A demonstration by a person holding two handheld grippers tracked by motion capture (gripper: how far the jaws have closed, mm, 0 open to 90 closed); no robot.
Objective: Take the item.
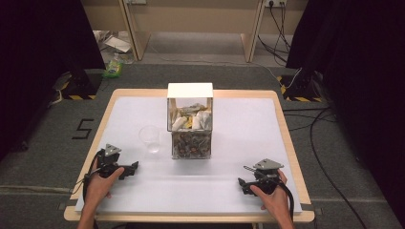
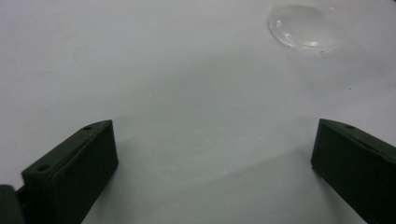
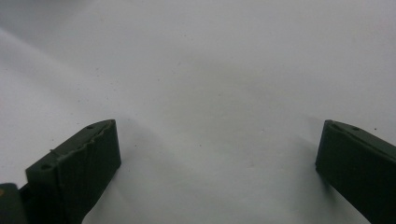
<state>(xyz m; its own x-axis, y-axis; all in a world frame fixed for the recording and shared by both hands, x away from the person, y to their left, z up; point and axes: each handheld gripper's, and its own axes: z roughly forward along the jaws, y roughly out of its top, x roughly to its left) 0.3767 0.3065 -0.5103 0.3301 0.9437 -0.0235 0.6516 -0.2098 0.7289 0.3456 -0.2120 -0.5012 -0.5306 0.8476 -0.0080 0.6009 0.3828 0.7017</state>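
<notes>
A clear box (image 1: pixel 190 121) with a white lid stands at the middle of the table, holding white packets above and dark mixed bits below. Just left of it sits a clear plastic cup (image 1: pixel 151 138), whose base (image 2: pixel 302 29) shows at the top right of the left gripper view. My left gripper (image 1: pixel 134 166) rests low at the front left, jaws wide open over bare white sheet (image 2: pixel 196 93), nothing between them. My right gripper (image 1: pixel 242 183) lies at the front right, also open and empty over the white sheet (image 3: pixel 210 93).
The white sheet (image 1: pixel 248 124) covers a wooden table (image 1: pixel 282 125). Cables (image 1: pixel 329 157) trail on the grey floor at the right. A green bottle (image 1: pixel 113 67) and litter lie on the floor beyond the table's far left.
</notes>
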